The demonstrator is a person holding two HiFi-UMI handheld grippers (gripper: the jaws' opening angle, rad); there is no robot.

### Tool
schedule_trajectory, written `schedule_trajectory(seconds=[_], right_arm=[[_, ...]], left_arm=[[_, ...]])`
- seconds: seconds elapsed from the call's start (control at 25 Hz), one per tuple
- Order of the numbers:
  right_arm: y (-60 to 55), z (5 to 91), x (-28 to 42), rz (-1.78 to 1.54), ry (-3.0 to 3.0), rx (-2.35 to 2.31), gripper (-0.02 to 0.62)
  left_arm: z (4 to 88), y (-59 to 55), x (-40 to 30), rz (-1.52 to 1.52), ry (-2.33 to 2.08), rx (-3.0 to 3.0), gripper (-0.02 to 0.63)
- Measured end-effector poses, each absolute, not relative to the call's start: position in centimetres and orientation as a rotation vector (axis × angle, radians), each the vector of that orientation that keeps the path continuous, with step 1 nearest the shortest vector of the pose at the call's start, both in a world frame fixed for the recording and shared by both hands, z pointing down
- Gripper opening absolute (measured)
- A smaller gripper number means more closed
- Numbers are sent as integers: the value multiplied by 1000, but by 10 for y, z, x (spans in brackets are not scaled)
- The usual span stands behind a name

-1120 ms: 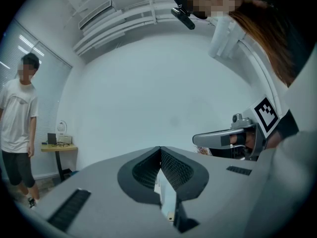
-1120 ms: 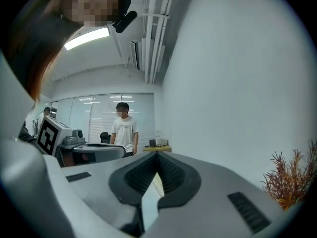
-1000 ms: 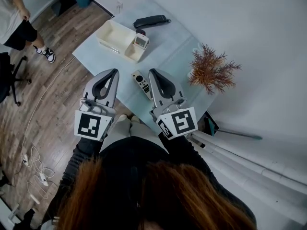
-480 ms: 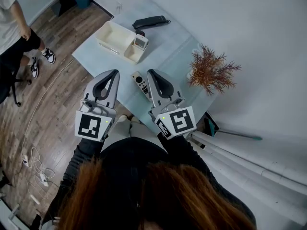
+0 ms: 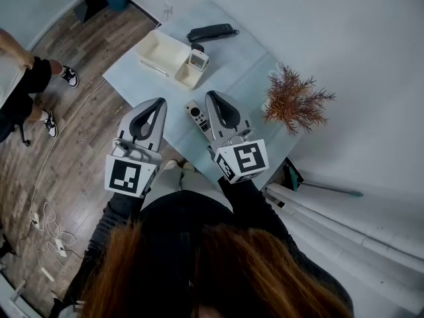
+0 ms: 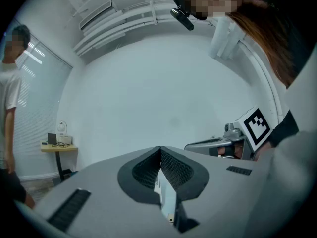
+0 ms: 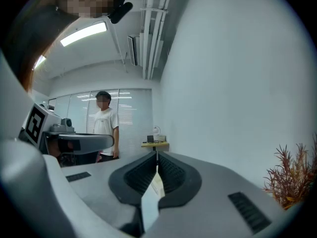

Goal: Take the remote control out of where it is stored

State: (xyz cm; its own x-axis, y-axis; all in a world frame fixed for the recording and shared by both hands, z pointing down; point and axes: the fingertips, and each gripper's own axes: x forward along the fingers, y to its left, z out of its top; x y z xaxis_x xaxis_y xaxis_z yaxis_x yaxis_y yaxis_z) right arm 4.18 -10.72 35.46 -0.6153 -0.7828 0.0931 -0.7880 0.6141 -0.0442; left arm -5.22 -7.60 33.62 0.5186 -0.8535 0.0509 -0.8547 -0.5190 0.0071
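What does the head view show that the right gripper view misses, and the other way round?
Only the head view: the pale blue table, the grey remote control lying on it, the cream plastic box and the black handset. Only the right gripper view: the ceiling strip light and a small wooden side table. Both: the rust-brown dried plant, the left gripper and the right gripper.

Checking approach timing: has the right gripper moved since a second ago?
Yes. The right gripper slid up the head view, farther along the remote beside it.
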Motion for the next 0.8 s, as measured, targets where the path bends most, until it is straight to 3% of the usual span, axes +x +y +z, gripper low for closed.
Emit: schedule_trajectory(seconds=[0.72, 0.8], right_arm=[[-183, 444, 31, 247, -2476, 1538, 23], [-192, 454, 27, 256, -2448, 1545, 51]], left_arm=[[338, -75, -65, 69, -1553, 2686, 9], [339, -75, -67, 72, -1555, 2683, 9]])
